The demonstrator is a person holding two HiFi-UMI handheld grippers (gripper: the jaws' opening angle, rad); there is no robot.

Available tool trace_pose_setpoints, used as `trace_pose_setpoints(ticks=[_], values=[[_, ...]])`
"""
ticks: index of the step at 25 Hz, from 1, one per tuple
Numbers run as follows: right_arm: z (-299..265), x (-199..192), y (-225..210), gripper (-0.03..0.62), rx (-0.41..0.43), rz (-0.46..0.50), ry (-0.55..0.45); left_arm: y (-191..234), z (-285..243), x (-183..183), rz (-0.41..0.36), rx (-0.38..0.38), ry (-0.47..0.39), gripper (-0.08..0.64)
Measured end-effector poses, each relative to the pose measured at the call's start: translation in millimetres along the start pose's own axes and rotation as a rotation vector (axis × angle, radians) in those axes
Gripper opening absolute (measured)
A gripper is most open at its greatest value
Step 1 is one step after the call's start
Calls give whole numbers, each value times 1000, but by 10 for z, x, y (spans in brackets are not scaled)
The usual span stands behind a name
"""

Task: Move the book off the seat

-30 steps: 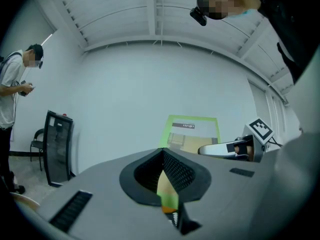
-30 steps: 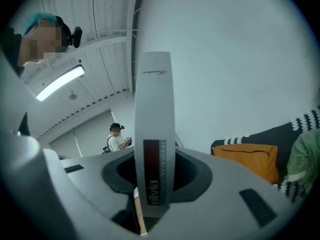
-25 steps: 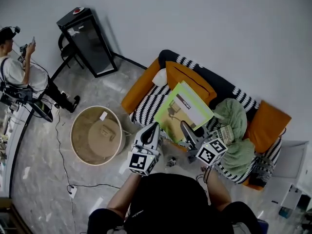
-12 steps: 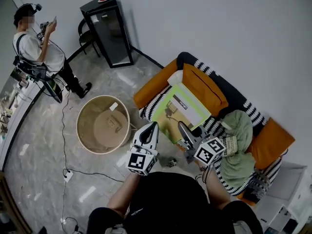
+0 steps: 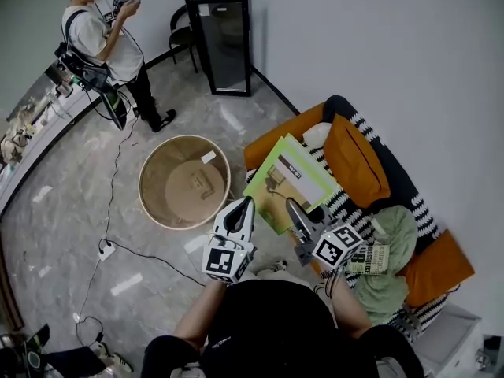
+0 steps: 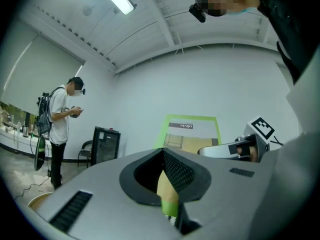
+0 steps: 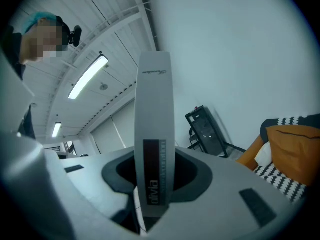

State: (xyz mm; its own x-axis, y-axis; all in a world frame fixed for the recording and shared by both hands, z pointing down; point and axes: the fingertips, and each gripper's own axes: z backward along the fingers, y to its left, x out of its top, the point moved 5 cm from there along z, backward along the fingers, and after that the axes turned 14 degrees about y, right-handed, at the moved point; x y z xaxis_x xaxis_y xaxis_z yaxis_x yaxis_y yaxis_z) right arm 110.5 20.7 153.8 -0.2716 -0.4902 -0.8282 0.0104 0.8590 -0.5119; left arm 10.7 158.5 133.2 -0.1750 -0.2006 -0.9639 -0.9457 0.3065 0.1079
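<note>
Large thin book [image 5: 291,181] with a lime-green border and a tan cover picture, up in the air and tilted, cover facing up. Hanging over the front left corner of the black-and-white striped sofa [image 5: 345,205] and partly out over the floor beside it, not lying on the seat. Gripped along its near edge from both sides.

At the near left corner, the left gripper [image 5: 250,201]: jaws pinched down on a green-and-tan sliver of the cover. At the near right, the right gripper [image 5: 293,205]: jaws pressed against the white spine with its dark title band, spine standing straight up between them in the right gripper view.

Behind the book, a plump orange cushion [image 5: 356,164] against the sofa back. Further right on the seat, a crumpled pale-green blanket [image 5: 391,239] with a small printed paperback [image 5: 370,257] lying against it.

Left of the sofa, a round tan low table [image 5: 157,203] with a raised rim on the grey marbled floor [image 5: 79,235]. A black cable [image 5: 118,172] trailing past it. Far back by the wall, a black glass-fronted cabinet [image 5: 224,30], and a standing person [image 5: 102,34] in a white top, looking down at something held in both hands.
</note>
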Motion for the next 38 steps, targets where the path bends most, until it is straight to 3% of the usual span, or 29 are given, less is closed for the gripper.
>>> trace_pose_setpoints(ticks=[10,23,38], values=[[-900,-135,577,133,96,36,108,882,635,-171,66,146,-5,9],[-2140,-445,1630,133,188,82,215,2146,1589,-296,137,264,-25,9],[-2990,-855,2512,133,260,118,300,2985,2479,-548,185,354,-50,9]])
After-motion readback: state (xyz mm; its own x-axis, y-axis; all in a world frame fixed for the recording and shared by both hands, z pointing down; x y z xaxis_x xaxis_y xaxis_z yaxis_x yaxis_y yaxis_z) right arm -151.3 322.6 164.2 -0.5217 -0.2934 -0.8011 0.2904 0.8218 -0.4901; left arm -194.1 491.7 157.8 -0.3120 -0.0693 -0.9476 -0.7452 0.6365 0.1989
